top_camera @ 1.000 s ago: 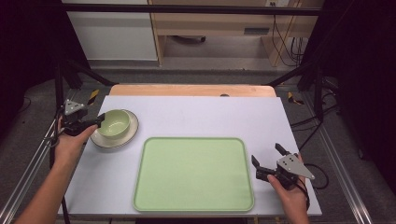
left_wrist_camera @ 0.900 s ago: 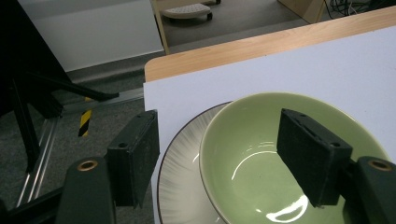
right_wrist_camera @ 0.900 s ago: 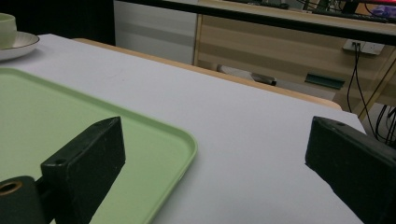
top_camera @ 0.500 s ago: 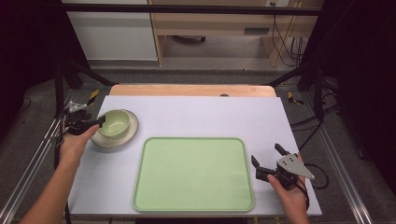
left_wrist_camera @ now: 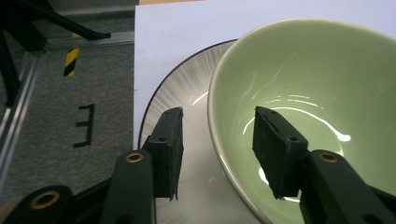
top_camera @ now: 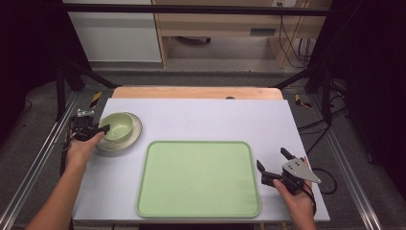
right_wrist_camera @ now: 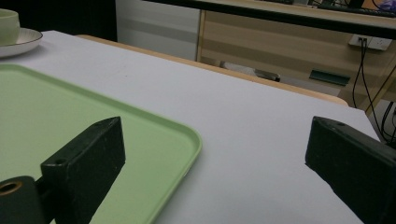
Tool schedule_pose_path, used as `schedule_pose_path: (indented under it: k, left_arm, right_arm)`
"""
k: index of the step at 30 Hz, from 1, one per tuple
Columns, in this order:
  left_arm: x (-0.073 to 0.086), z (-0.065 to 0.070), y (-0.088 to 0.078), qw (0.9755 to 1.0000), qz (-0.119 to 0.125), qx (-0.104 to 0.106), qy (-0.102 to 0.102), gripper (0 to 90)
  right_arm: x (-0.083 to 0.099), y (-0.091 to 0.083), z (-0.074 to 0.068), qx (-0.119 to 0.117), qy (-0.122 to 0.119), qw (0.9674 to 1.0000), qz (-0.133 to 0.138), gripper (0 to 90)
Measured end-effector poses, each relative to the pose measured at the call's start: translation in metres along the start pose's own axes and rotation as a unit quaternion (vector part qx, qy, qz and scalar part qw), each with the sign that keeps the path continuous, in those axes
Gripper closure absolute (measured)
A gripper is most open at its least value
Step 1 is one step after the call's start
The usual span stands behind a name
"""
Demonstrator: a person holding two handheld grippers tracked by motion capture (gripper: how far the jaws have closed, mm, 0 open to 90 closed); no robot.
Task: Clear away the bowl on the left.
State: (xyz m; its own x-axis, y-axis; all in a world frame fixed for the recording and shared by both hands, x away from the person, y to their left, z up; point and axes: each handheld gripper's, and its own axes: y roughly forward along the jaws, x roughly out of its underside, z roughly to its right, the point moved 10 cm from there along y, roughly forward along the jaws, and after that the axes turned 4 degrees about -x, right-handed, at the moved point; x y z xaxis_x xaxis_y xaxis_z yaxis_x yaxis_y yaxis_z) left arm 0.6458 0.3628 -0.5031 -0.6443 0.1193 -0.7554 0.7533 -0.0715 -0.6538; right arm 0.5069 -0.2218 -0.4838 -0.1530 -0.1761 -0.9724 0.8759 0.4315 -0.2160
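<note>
My left gripper (left_wrist_camera: pixel 217 154) has its jaws parted astride the near rim of the glossy pale-green ceramic bowl (left_wrist_camera: pixel 317 93) on its white saucer (left_wrist_camera: pixel 187 107), gripping nothing yet, so I should close squarely.

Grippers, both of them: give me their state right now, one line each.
Left gripper: open, jaws straddling the rim of the green bowl on its plate, not clamped.
Right gripper: open, holding nothing, beside the green tray.
</note>
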Motion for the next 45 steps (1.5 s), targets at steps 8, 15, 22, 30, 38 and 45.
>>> schedule_pose_path:
  k: [8, 15, 22, 30, 38, 45]
  left_arm:
    - [0.003, -0.004, 0.002, 0.9999, -0.006, -0.006, -0.013, 61.9]
    - [0.003, -0.003, 0.005, 0.9996, -0.011, -0.001, -0.027, 72.9]
    - [0.005, -0.002, 0.009, 0.9992, -0.027, -0.004, -0.03, 79.9]
    - [0.001, -0.001, 0.002, 0.997, -0.016, 0.015, -0.075, 83.4]
    - [-0.01, 0.006, -0.017, 0.9963, 0.017, 0.031, -0.079, 82.9]
    - [-0.008, 0.013, -0.04, 0.9899, 0.057, 0.06, -0.115, 82.9]
  right_arm:
    - [0.001, 0.0, -0.001, -0.002, 0.001, 1.0, -0.002, 5.2]
    - [0.002, 0.001, -0.001, -0.003, 0.002, 1.0, -0.003, 5.2]
    - [0.002, 0.001, -0.001, -0.004, 0.004, 1.0, -0.005, 5.1]
    - [0.002, 0.001, 0.0, -0.003, 0.004, 1.0, -0.005, 5.1]
    - [0.002, 0.001, -0.001, -0.004, 0.001, 1.0, -0.005, 5.0]
    - [0.002, 0.001, -0.002, -0.006, -0.001, 1.0, -0.006, 5.0]
